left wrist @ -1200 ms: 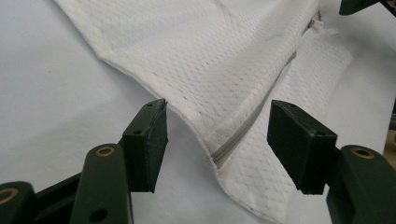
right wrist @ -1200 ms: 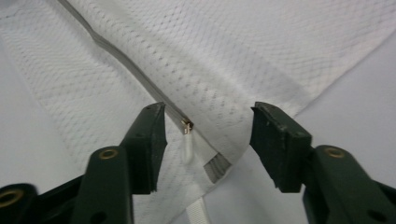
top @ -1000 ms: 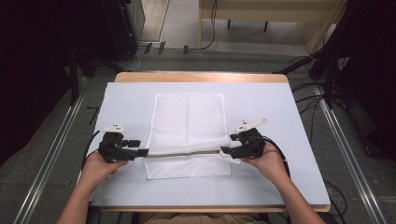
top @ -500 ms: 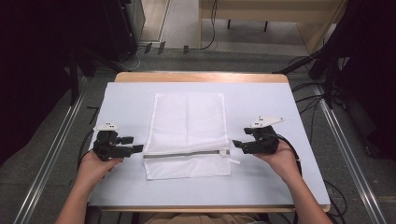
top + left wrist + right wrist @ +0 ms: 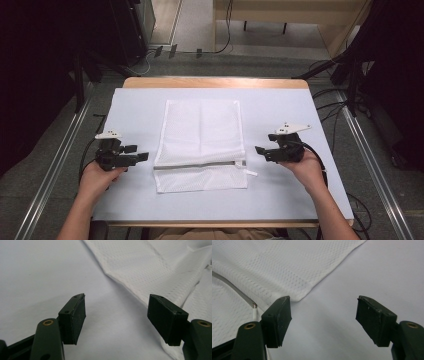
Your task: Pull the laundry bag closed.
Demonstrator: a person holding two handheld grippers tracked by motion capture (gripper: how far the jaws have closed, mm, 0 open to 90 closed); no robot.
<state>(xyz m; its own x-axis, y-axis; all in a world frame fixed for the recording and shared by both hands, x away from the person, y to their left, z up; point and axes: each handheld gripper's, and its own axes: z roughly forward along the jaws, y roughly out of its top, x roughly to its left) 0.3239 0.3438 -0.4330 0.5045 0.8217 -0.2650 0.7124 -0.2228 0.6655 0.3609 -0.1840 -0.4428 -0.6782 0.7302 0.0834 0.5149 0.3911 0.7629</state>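
We see a white mesh bag (image 5: 201, 145) lying flat mid-table on the pale sheet (image 5: 280, 105). Left of the bag, the left gripper (image 5: 142, 157) is released, gripping nothing. Right of it, the right gripper (image 5: 259, 149), jaws just spreading, grips nothing.

No text, label, brand, number or sign can be read anywhere: none on the white mesh bag (image 5: 200, 145), none on the pale sheet (image 5: 280, 107) that it lies on, and none on the gear behind it.
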